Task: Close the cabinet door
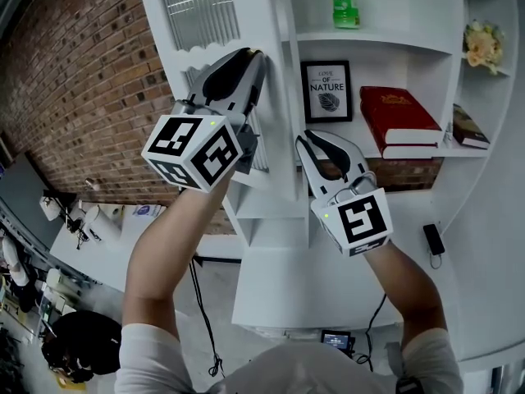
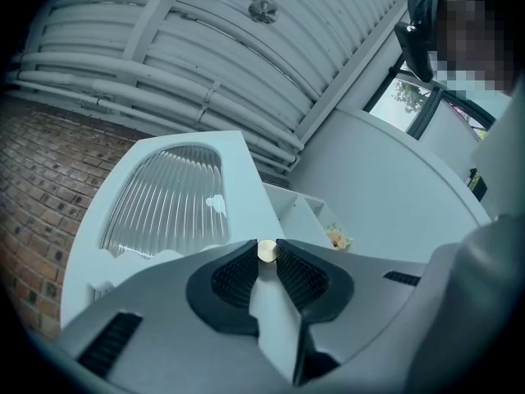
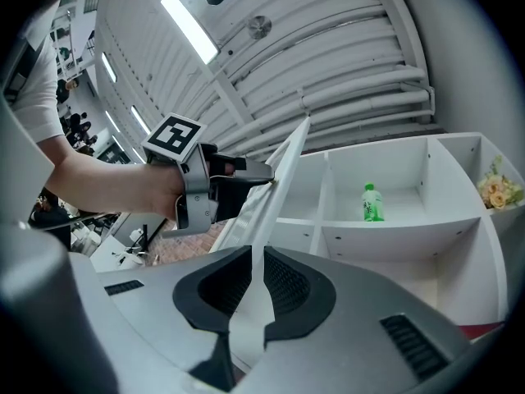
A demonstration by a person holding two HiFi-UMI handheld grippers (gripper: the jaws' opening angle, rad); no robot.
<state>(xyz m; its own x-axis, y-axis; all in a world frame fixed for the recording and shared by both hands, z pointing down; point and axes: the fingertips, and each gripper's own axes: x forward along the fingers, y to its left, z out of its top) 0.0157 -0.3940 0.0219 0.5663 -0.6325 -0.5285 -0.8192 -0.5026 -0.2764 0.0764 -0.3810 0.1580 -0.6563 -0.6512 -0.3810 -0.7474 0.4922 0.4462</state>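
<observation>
Closest in, the person's left forearm (image 1: 160,253) and right forearm (image 1: 410,281) reach up from the bottom of the head view, each carrying a gripper. At the far left is a brick wall (image 1: 74,97).

Next comes the left gripper (image 1: 248,56), its marker cube (image 1: 199,150) facing the camera. It is raised against the cabinet door (image 1: 168,39), a white panel with a ribbed glass pane (image 1: 199,6) that stands open, angled away from the cabinet. In the left gripper view its jaws are pinched together on a small brass-coloured knob (image 2: 267,251) at the door's free edge, held right at the jaw tips.

Further along that same edge, the right gripper (image 3: 253,261) has its jaws drawn narrow on the door, one pad on each face. The edge runs up between them toward the left gripper.

Right of the door are the open white shelves (image 1: 385,43), holding a green bottle (image 1: 345,2), a framed print (image 1: 326,91), a red book (image 1: 399,113) and, at the far right, flowers (image 1: 482,43).
</observation>
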